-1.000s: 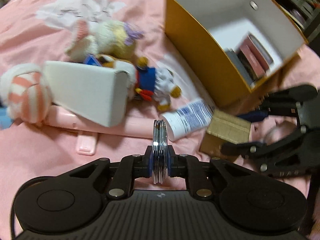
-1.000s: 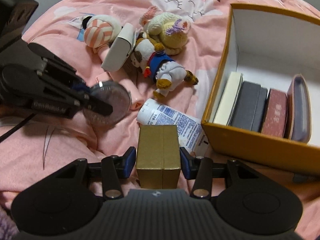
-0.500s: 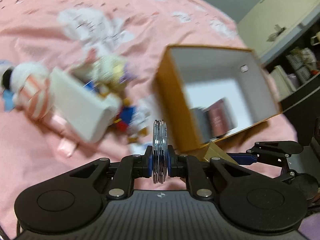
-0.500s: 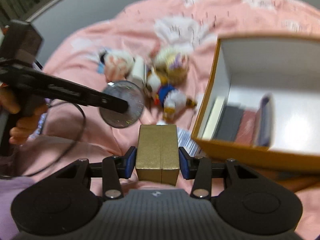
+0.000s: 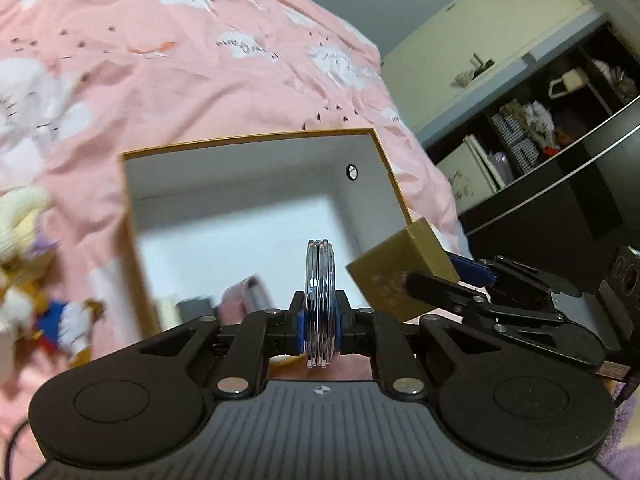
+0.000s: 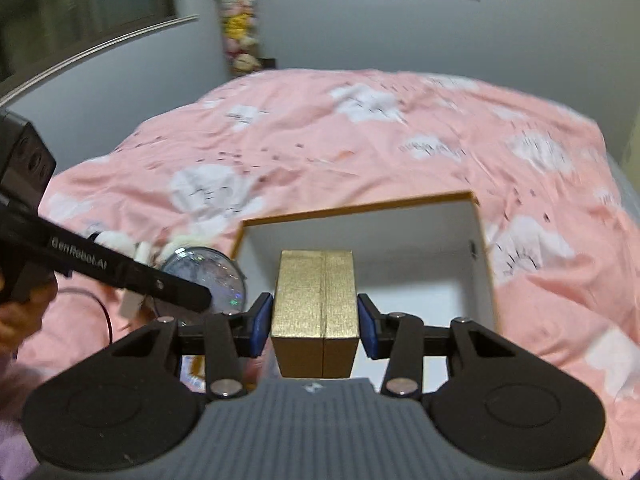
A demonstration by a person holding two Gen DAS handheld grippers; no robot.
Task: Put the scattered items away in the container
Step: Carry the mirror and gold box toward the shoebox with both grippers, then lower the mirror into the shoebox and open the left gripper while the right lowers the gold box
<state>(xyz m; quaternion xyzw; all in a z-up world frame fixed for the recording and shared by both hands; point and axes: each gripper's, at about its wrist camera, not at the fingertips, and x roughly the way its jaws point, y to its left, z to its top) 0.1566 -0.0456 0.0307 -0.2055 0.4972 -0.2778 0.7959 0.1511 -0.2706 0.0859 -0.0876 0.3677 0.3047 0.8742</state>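
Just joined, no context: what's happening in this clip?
A person is tidying items off a pink bed into an orange box. The left gripper is shut on a clear round disc; the right gripper is shut on a gold box. Both hang at the box's opening, nothing released yet.
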